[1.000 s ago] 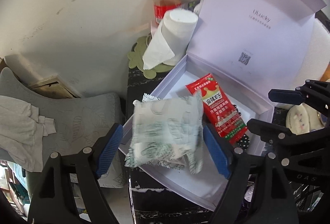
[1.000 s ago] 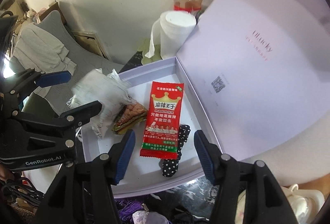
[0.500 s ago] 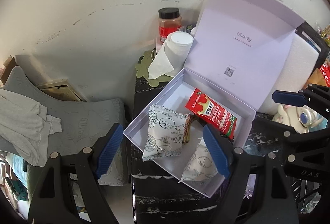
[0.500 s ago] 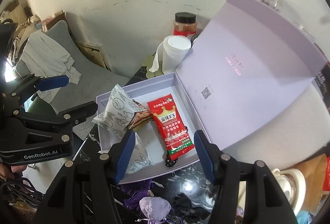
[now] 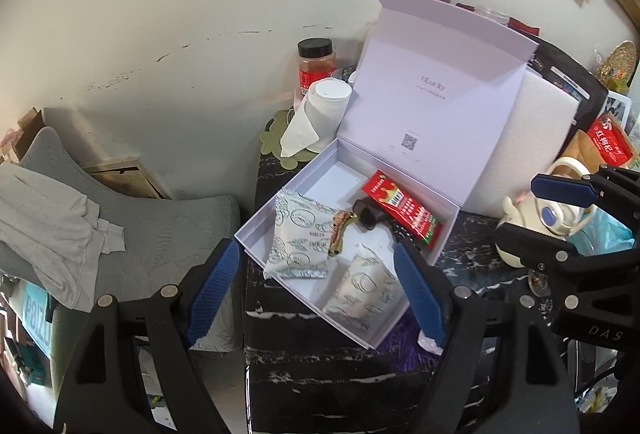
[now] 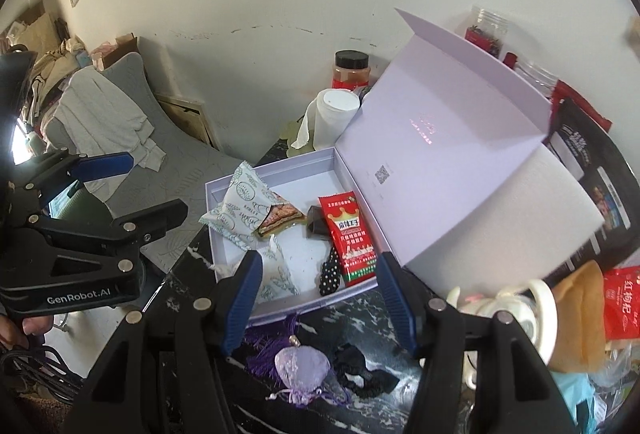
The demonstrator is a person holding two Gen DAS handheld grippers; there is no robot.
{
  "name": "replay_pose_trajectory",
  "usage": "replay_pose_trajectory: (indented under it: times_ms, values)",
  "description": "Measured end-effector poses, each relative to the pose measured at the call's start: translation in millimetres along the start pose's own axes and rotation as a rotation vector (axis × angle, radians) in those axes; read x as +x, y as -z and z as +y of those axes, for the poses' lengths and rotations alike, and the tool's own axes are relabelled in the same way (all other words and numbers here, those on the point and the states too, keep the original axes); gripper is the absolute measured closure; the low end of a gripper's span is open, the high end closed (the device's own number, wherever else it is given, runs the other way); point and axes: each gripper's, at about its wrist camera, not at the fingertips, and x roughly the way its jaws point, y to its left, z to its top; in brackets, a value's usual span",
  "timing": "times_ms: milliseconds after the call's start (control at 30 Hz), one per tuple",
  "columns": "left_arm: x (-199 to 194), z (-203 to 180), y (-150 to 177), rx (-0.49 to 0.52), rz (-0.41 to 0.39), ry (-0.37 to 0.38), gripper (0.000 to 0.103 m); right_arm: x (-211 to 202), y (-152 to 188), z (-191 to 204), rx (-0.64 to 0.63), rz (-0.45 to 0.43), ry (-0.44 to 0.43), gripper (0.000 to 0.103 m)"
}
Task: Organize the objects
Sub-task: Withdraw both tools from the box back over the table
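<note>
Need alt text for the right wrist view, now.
An open lilac gift box on a dark marble tabletop holds two white snack packets, a red snack packet and small dark items. The right gripper hovers before it, jaws open and empty.

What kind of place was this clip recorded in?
Most likely a lived-in home room, not a lab: a cluttered dark marble-patterned side table against a scuffed wall, a toilet paper roll beside a spice jar, and clothes draped over a grey cushion.

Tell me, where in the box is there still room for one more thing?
The purple box has bare floor in its back corner, between the lid hinge, red snack packet and white patterned pouch. The near end is crowded with a second pouch.
</note>
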Motion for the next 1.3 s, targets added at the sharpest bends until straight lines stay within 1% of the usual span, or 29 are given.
replay_pose_trajectory:
  times_ms: [267,467,933,1300]
  values:
    - [-34,-25,27,-0.024,-0.006,0.002,0.024,-32,27,-2,-0.016,-0.028,-0.01,0.043]
    - [-53,-49,51,-0.028,0.0,0.002,0.024,-51,55,-7,-0.023,-0.023,-0.011,0.043]
    - [-88,-105,104,-0.048,0.024,-0.003,0.024,-89,123,-19,-0.036,-0.008,-0.038,0.043]
    - [-100,-142,150,-0.086,0.059,-0.005,0.024,-100,170,-32,-0.039,0.031,-0.061,0.043]
